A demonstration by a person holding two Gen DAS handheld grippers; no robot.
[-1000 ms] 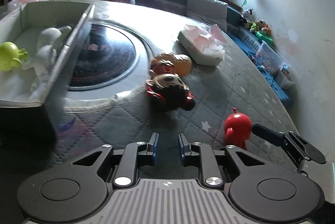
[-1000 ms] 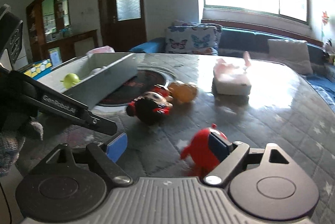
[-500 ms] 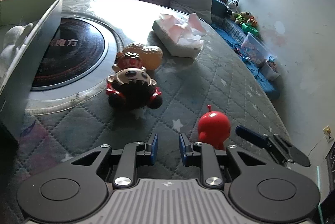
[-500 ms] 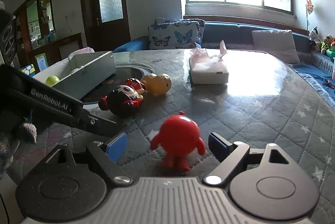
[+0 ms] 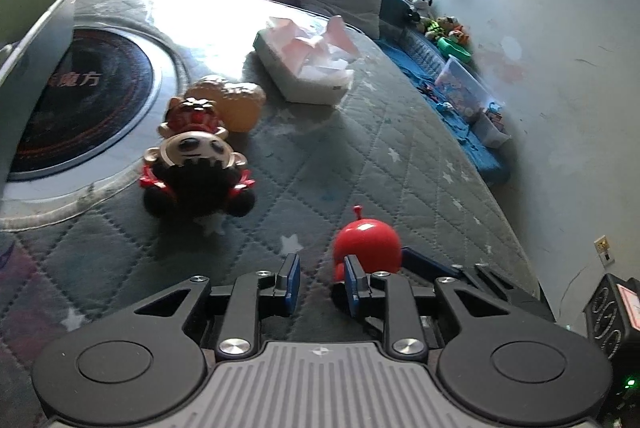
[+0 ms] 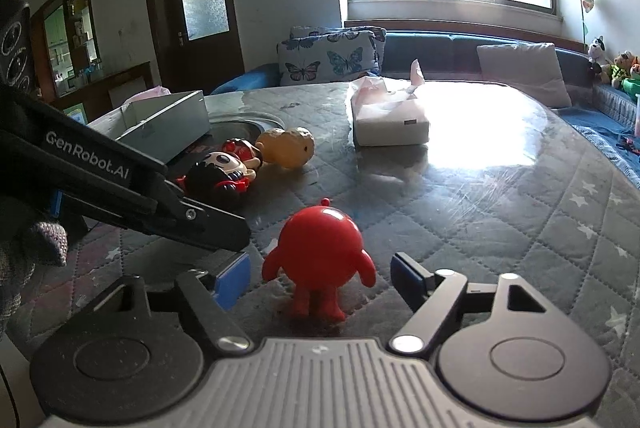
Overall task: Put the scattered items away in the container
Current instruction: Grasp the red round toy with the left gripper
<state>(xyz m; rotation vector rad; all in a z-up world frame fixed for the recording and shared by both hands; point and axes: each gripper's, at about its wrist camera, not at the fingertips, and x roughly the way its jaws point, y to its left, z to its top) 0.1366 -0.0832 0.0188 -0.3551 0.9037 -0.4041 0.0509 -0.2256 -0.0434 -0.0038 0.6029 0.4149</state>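
A red round figure (image 6: 320, 256) stands on the quilted table between the open jaws of my right gripper (image 6: 320, 278), not gripped. It also shows in the left wrist view (image 5: 368, 242), just right of my left gripper (image 5: 319, 282), which is nearly shut and empty. A black-and-red doll (image 5: 198, 168) lies ahead with a small red doll (image 5: 192, 114) and an orange toy (image 5: 232, 104) behind it. The grey container (image 6: 160, 126) stands at the far left; its corner also shows in the left wrist view (image 5: 38, 24).
A tissue box (image 5: 306, 68) sits on the table beyond the toys. A round black hotplate (image 5: 76, 100) is set in the table by the container. A sofa with cushions (image 6: 332, 54) runs behind the table. The left gripper's arm (image 6: 120, 184) crosses the right wrist view.
The left gripper has moved right and nearer the red figure, away from the container. The right gripper has centred the red figure between its open jaws.
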